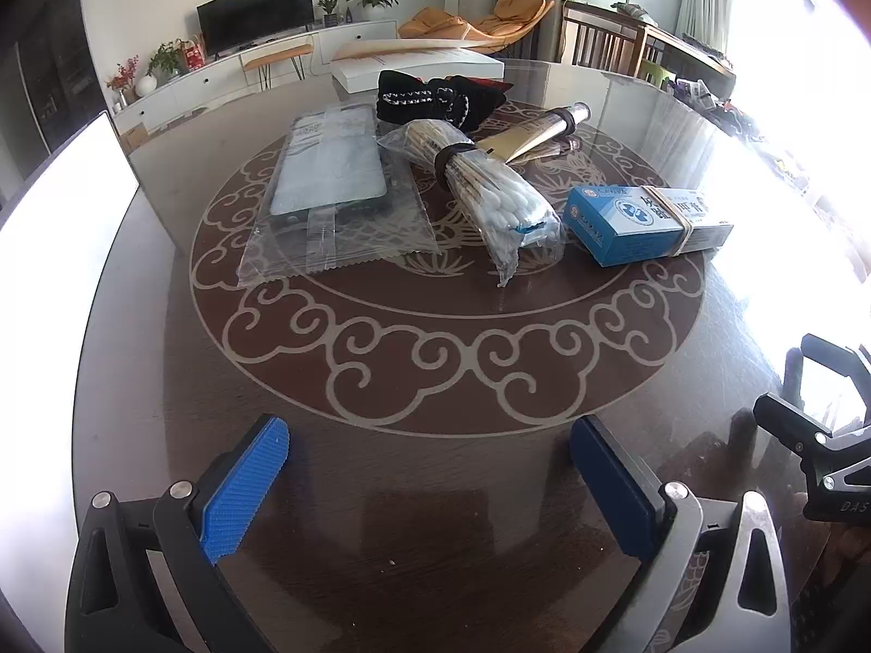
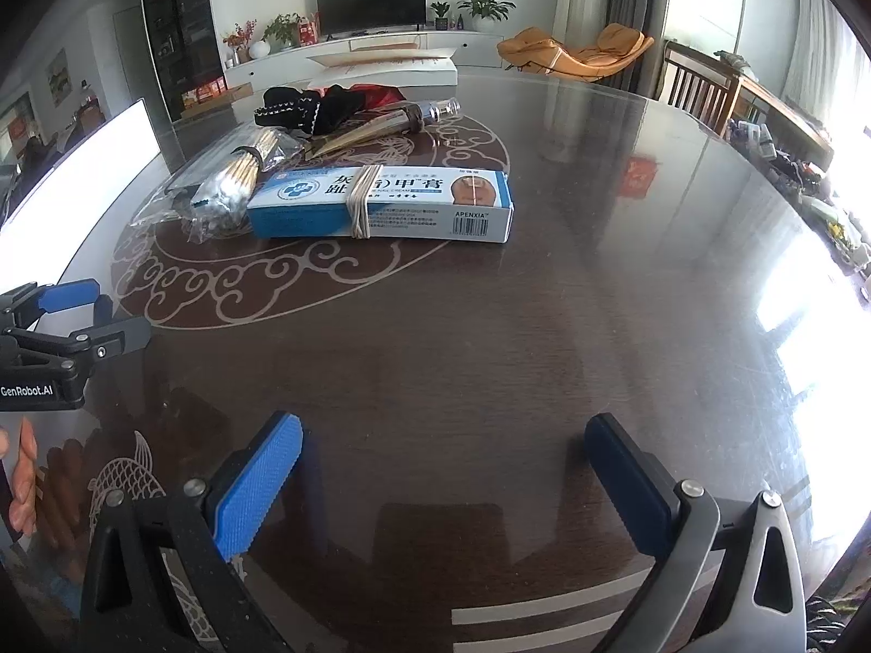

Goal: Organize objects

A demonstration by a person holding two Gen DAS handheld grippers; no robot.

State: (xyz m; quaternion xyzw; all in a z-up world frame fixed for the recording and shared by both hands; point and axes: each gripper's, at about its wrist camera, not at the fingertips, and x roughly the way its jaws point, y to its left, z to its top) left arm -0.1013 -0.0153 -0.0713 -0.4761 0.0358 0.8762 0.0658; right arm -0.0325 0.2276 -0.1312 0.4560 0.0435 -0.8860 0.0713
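Observation:
On the round glass-topped table (image 1: 435, 359) lie a clear plastic packet (image 1: 332, 185) holding a flat pale item, a bag of cotton swabs (image 1: 484, 185) bound with a dark band, a blue-and-white cream box (image 1: 642, 220) with a rubber band, a squeezed tube (image 1: 539, 133), and a black cloth bundle (image 1: 435, 98). My left gripper (image 1: 430, 468) hovers open at the near edge, well short of them. My right gripper (image 2: 446, 468) is open too, with the cream box (image 2: 381, 204) and swab bag (image 2: 228, 190) ahead to its left. Nothing is held.
A flat white box (image 1: 419, 62) sits at the table's far edge. A bright white panel (image 1: 65, 228) stands along the left side. A wooden chair (image 2: 702, 87) and cluttered sideboard are at the right. The other gripper (image 2: 49, 337) and a hand (image 2: 22, 468) show at the left.

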